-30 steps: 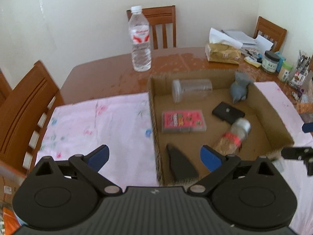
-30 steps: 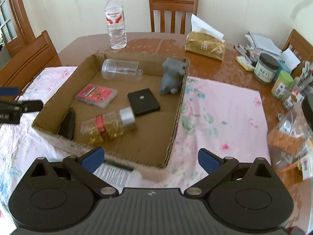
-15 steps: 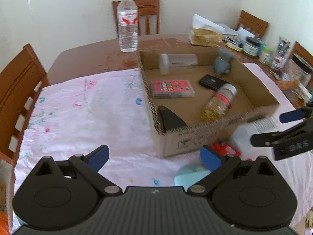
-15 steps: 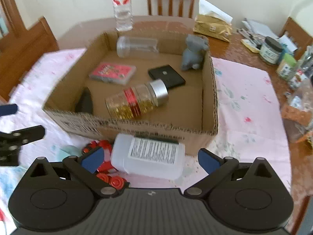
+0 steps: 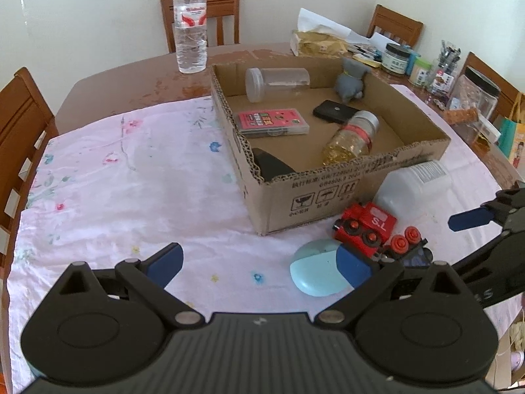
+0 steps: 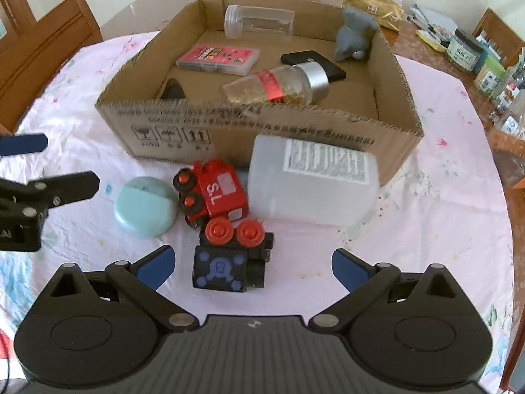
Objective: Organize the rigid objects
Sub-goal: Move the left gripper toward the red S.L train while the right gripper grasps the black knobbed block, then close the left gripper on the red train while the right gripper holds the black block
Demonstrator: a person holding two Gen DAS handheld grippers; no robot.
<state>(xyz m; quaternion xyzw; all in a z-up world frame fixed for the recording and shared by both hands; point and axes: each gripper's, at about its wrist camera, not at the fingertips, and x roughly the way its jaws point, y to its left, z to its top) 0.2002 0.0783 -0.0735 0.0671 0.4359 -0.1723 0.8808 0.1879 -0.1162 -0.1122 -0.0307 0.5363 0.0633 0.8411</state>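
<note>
Grippers both spread wide with nothing between the fingers: your left gripper [image 5: 259, 264] hovers over the pink cloth [image 5: 131, 180], your right gripper [image 6: 252, 267] over the black toy car [image 6: 229, 262]. Just ahead of your right fingers lies the red toy engine [image 6: 213, 192], teal round case [image 6: 144, 207] touching it on the left, white plastic bottle [image 6: 311, 184] lying on its side to the right, against the cardboard box [image 6: 262, 131]. Farther ahead inside that box you have a pink card case [image 6: 218, 59], gold-filled jar [image 6: 279, 83], clear jar [image 6: 259, 21], black square [image 6: 311, 62], grey figure [image 6: 354, 34].
</note>
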